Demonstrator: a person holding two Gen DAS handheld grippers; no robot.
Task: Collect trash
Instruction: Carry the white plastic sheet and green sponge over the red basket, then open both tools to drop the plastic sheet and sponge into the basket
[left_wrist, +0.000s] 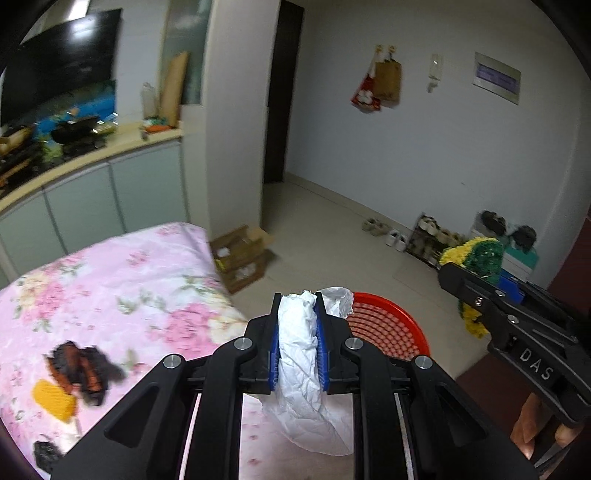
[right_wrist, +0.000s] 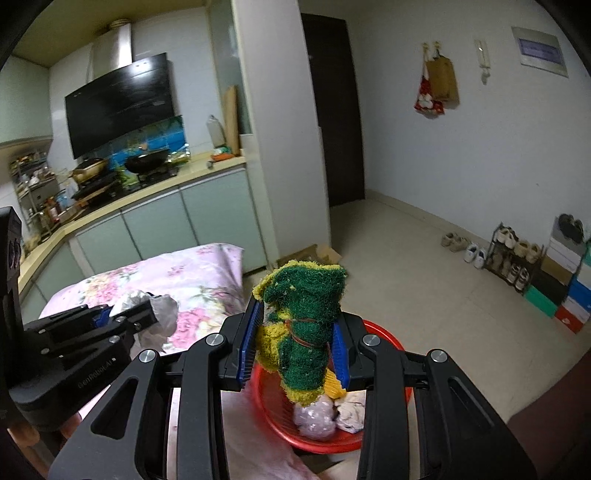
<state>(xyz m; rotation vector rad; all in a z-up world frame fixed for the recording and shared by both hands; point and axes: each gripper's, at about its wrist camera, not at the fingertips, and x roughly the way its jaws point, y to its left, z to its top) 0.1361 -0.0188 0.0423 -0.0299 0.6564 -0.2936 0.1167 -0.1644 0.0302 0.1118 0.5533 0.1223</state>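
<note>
trash: crumpled white tissue (left_wrist: 298, 332) clamped in left gripper (left_wrist: 298, 325), green-yellow scouring pad (right_wrist: 304, 325) clamped in right gripper (right_wrist: 295, 339), both above red basket (right_wrist: 388, 343) beside floral bedcover (left_wrist: 110, 288).

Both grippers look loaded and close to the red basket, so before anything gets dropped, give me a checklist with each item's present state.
1. left gripper shut on the white crumpled paper: ok.
2. right gripper shut on the green and yellow scouring pad bundle: ok.
3. Pad bundle over the red basket: ok in the right wrist view.
4. Paper over the basket: not ok; in the left wrist view the basket rim lies beyond and right of it.
5. Room in the basket: ok; only a few crumpled pieces lie in the bottom.
6. Table cleared: not ok; a dark wrapper and a yellow piece remain on the floral cloth.
</note>
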